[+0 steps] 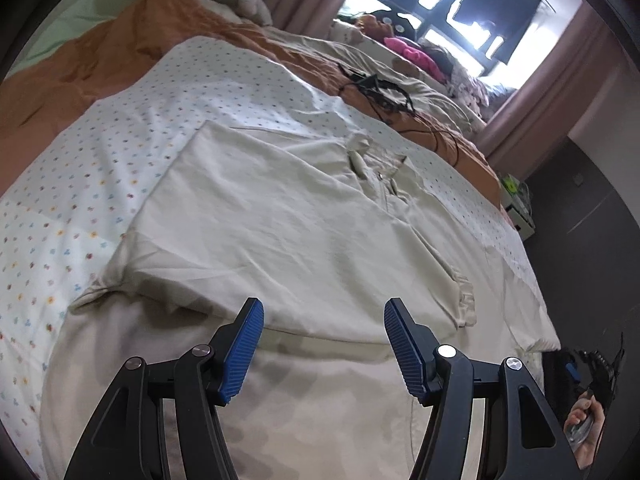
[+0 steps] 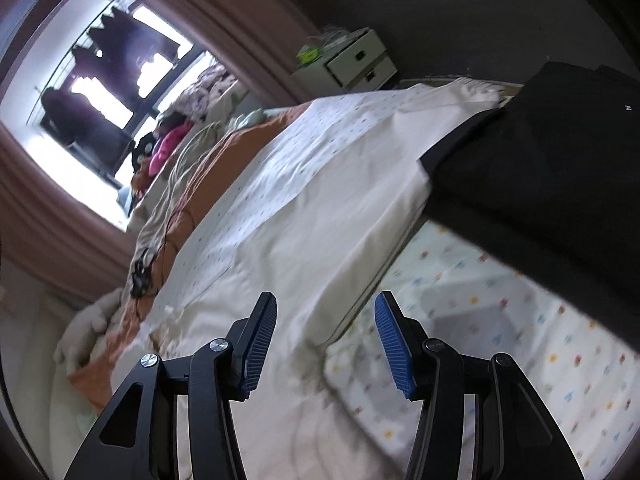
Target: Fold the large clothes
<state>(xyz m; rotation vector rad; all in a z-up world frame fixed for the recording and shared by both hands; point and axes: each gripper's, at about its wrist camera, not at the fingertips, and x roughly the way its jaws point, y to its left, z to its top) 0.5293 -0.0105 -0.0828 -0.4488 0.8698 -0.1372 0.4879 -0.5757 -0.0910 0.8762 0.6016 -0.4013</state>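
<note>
Cream garment (image 1: pixel 280 216) is what I see on the bed — large, pale, lying flat with one half folded over itself, fold edge running along the left side in my left wrist view. Placket or collar detail sits bunched near the far end, a cuffed hem at the right edge. Light wrinkles throughout. From the right wrist view the same cream garment (image 2: pixel 320 216) reads as a thick doubled layer — edges blurred.
</note>
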